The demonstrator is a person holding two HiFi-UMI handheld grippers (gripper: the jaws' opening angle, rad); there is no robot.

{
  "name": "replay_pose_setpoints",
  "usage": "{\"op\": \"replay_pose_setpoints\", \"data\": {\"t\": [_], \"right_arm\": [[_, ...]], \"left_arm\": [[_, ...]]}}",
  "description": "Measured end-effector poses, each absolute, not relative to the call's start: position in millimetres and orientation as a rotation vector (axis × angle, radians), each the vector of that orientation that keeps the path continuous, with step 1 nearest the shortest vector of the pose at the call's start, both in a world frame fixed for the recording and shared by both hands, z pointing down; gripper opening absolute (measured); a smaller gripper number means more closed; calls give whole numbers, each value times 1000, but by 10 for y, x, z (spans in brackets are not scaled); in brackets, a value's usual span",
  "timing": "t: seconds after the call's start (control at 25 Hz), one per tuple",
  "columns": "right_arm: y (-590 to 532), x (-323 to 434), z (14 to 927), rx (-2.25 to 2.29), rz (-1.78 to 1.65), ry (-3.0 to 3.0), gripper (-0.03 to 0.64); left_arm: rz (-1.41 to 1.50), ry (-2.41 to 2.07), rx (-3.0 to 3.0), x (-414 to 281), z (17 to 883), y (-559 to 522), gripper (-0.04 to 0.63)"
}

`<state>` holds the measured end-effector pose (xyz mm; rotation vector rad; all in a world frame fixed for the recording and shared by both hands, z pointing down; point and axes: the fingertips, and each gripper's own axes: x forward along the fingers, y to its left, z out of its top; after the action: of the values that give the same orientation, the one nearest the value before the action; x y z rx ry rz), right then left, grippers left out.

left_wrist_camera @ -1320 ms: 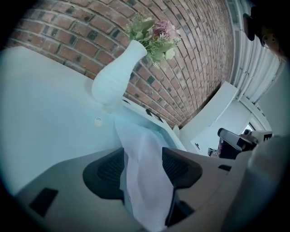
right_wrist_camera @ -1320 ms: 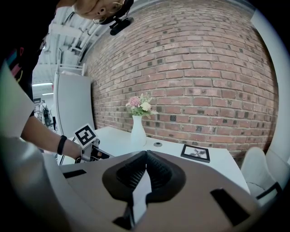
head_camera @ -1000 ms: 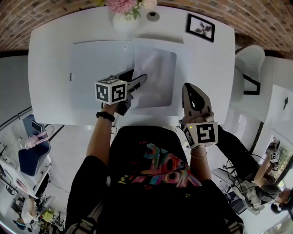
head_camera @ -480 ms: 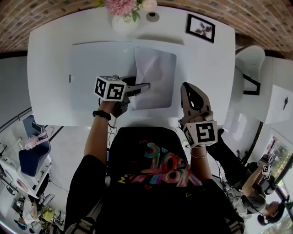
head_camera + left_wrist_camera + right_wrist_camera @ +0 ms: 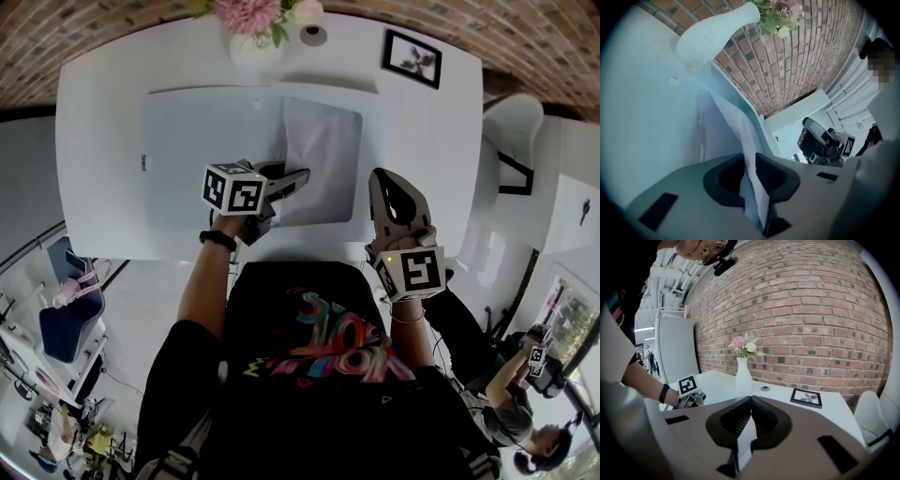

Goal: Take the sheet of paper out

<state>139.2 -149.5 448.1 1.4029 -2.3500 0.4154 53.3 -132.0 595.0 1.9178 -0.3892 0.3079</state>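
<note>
A white sheet of paper [image 5: 323,155] lies in the right part of a large pale clear folder [image 5: 202,141] on the white table. My left gripper [image 5: 298,178] is at the sheet's near left edge. Its jaws have just been closing. In the left gripper view the sheet [image 5: 736,126] runs up between the dark pads [image 5: 771,171], and the left gripper [image 5: 750,157] is pinched on its raised edge. My right gripper [image 5: 398,202] hovers over the table's front right edge, shut and empty, with its pads meeting in the right gripper view [image 5: 751,401].
A white vase [image 5: 255,42] with pink flowers stands at the table's far edge, with a small round disc [image 5: 313,34] beside it. A black picture frame [image 5: 411,56] lies at the far right. A white chair [image 5: 511,122] stands to the table's right. A brick wall lies beyond.
The left gripper has swung a little to the right and its jaws have closed on the sheet's edge. The sheet's left edge has shifted slightly right. The right gripper has kept still.
</note>
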Motion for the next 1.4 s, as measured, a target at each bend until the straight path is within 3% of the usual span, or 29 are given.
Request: {"op": "replay_pose_setpoints", "data": {"t": [0.08,0.2,1.4], "right_arm": [[-1499,1401,4478,1402,412,-2350,21],[-1461,1416,4511,1386,423,-2328,21],[-1356,1309,4252,1417,341,-2415,21]], "left_arm": [[309,-416,1915,527,5974,-1340,41],[293,-417,1918,523,5961,-1347,26],[171,-479,2067,412,5549,-1298,21]]}}
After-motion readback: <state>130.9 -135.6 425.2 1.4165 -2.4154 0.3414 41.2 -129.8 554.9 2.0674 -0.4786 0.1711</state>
